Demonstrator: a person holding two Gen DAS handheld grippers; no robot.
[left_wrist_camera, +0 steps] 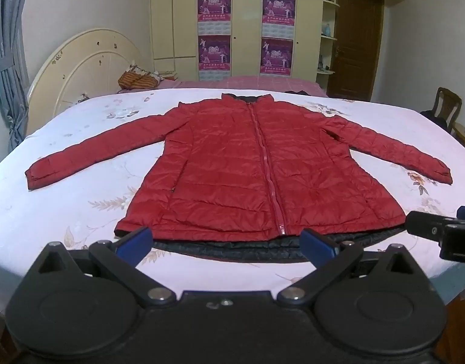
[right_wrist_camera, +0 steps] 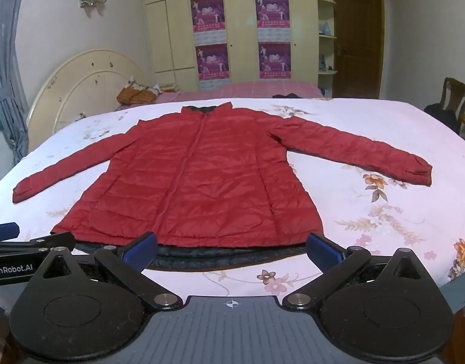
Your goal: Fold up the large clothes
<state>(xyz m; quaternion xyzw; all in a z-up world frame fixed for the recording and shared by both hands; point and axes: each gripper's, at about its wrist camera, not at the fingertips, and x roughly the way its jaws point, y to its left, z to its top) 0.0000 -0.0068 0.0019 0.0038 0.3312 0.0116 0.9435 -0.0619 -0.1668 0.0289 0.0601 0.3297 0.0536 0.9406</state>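
Observation:
A red quilted jacket (left_wrist_camera: 232,166) lies flat and zipped on the floral bed sheet (left_wrist_camera: 65,212), collar away from me, both sleeves spread out to the sides. Its dark lining shows along the near hem (left_wrist_camera: 232,250). It also shows in the right wrist view (right_wrist_camera: 202,176). My left gripper (left_wrist_camera: 226,242) is open and empty, just in front of the hem, left of the zip end. My right gripper (right_wrist_camera: 232,248) is open and empty at the hem's right half. Each gripper shows in the other's view: the right gripper (left_wrist_camera: 438,230) and the left gripper (right_wrist_camera: 29,245).
A cream headboard (left_wrist_camera: 81,69) stands at the left, with a striped bag (left_wrist_camera: 138,80) on a pink bed behind. Wardrobes with posters (left_wrist_camera: 214,30) line the back wall. A brown door (left_wrist_camera: 356,39) and wooden chair (left_wrist_camera: 447,106) are at the right. Curtains (left_wrist_camera: 5,60) hang at far left.

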